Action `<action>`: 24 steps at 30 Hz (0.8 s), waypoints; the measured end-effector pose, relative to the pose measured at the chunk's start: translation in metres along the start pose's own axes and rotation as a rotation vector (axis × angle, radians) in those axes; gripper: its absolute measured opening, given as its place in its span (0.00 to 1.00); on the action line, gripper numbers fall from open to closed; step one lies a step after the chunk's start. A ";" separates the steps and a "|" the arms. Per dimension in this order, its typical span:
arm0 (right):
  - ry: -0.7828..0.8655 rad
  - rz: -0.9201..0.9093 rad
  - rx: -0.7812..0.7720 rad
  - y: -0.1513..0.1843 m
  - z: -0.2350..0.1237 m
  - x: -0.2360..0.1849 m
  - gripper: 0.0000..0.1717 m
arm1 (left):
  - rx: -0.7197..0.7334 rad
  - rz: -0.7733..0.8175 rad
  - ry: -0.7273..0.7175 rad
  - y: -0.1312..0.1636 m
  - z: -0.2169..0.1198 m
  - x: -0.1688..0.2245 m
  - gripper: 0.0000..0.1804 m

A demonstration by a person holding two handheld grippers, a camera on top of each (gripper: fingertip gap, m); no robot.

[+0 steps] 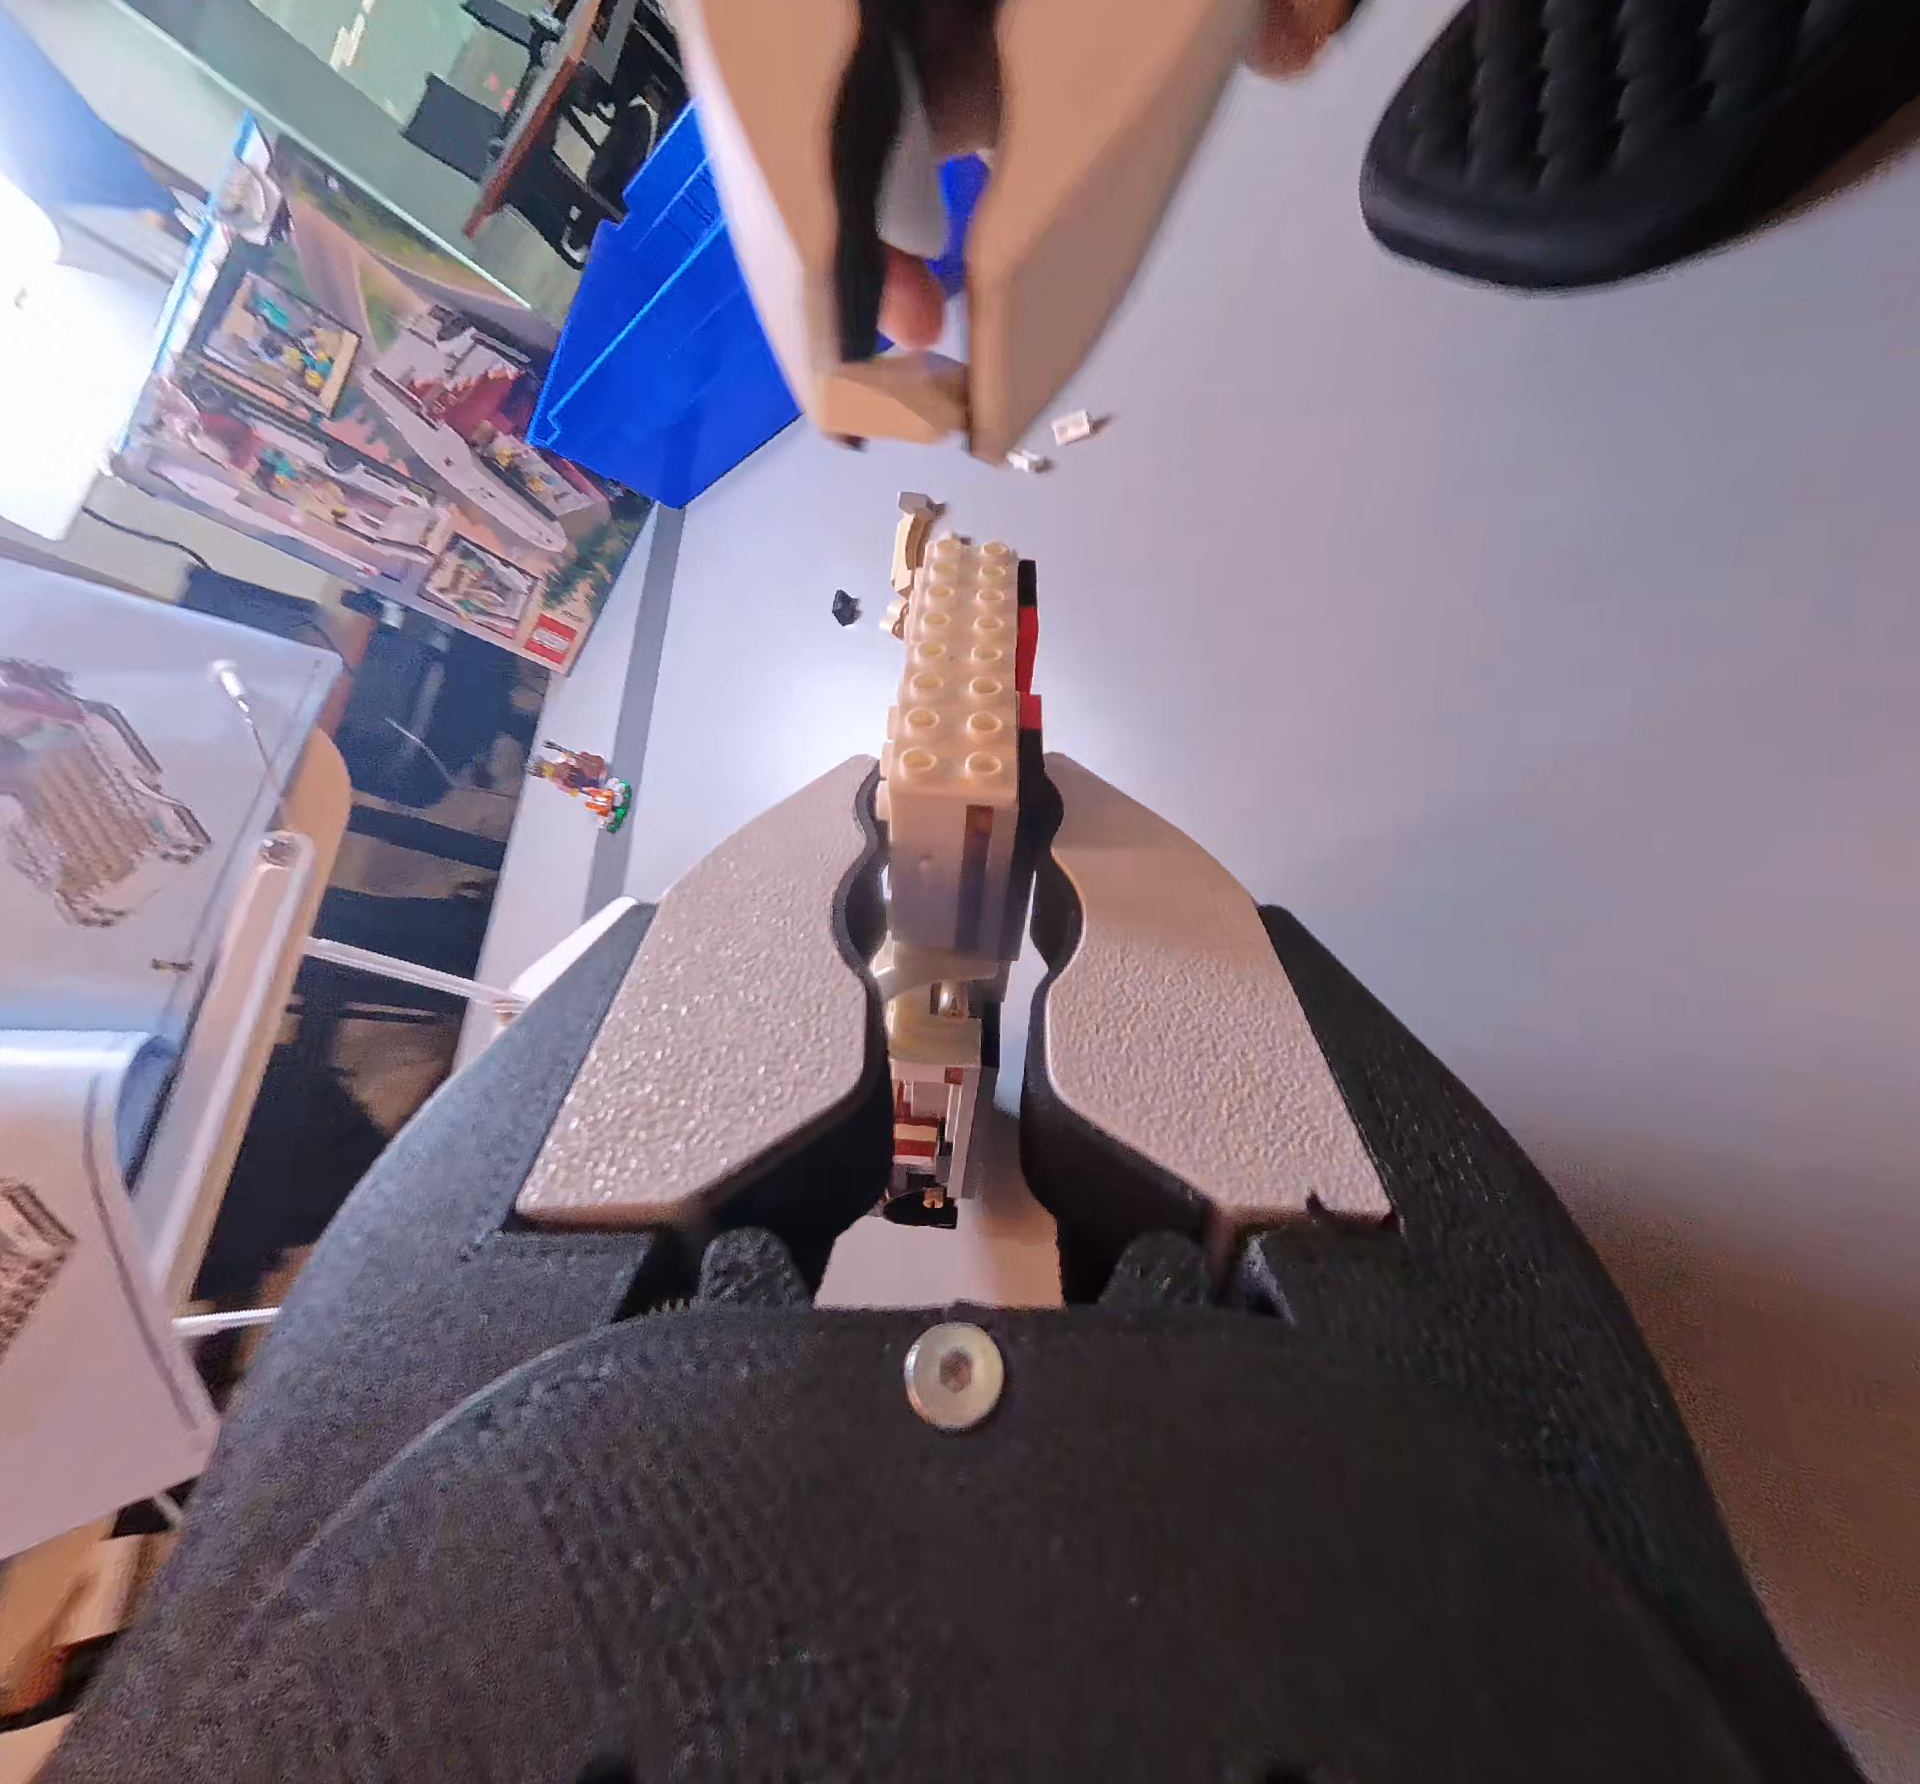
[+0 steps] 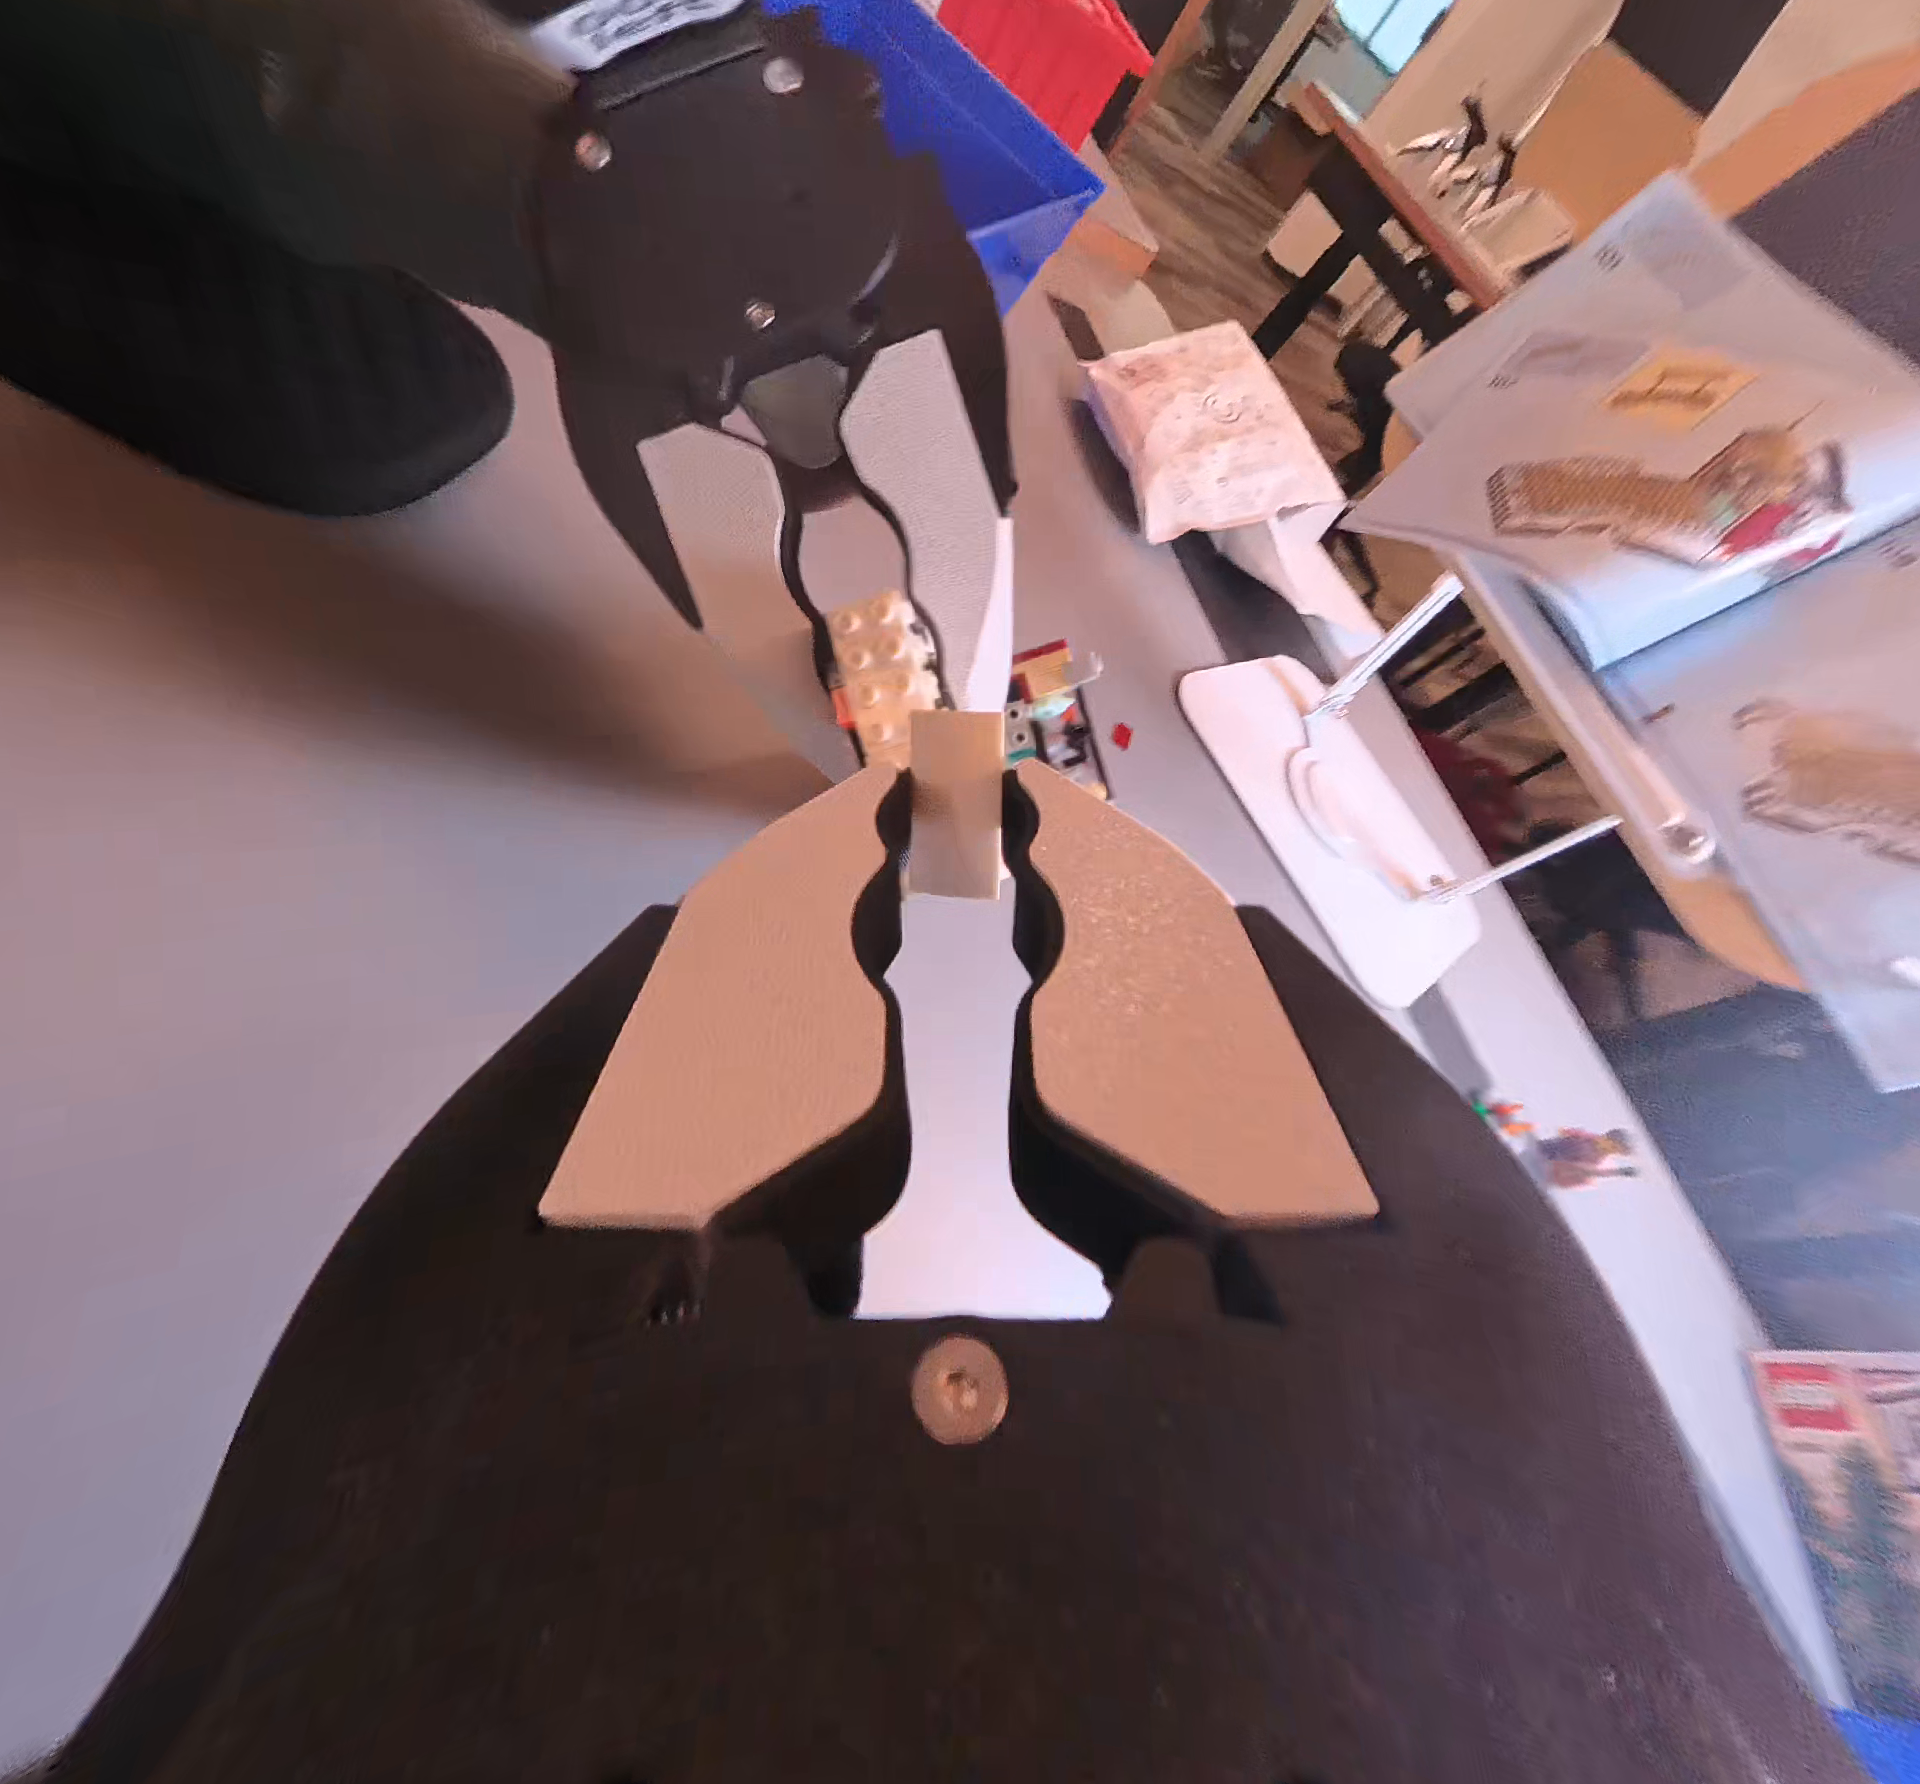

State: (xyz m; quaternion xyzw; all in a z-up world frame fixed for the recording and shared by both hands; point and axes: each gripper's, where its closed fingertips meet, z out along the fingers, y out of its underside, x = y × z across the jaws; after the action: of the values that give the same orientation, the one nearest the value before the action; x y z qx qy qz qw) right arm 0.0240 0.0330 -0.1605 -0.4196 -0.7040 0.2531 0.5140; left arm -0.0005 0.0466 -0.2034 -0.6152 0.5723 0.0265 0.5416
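With the left hand-held gripper pinching a white studded brick assembly above the table and the right hand-held gripper pinching a tan flat tile just beside it, either narrow grip could let its piece twist or slip free.

Glossy cream plastic on studded brick assembly; smooth matt tan plastic on flat tile. Pebbled matt grey finger plates in ribbed black printed plastic. Smooth, faintly sheened desk. Bright metal screw.
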 end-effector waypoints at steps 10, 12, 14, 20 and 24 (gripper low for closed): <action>-0.151 0.207 -0.108 0.063 0.011 -0.024 0.10 | -0.198 0.502 0.054 0.051 0.027 0.067 0.18; -0.182 0.228 -0.108 0.069 0.014 -0.030 0.10 | -0.239 0.491 0.085 0.056 0.024 0.068 0.21; -0.207 0.242 -0.084 0.070 0.017 -0.035 0.10 | -0.272 0.488 0.135 0.059 0.017 0.070 0.23; -0.415 0.494 0.178 0.036 0.009 -0.049 0.10 | -0.102 -0.059 0.459 0.041 -0.020 0.089 0.32; -0.708 0.907 0.525 -0.007 -0.023 -0.032 0.09 | 0.215 -0.330 0.361 -0.002 -0.030 0.056 0.22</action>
State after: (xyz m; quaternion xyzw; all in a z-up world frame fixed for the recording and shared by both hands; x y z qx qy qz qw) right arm 0.0473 0.0004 -0.1628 -0.4268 -0.4980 0.7338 0.1773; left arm 0.0028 -0.0128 -0.2258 -0.6340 0.5512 -0.2331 0.4898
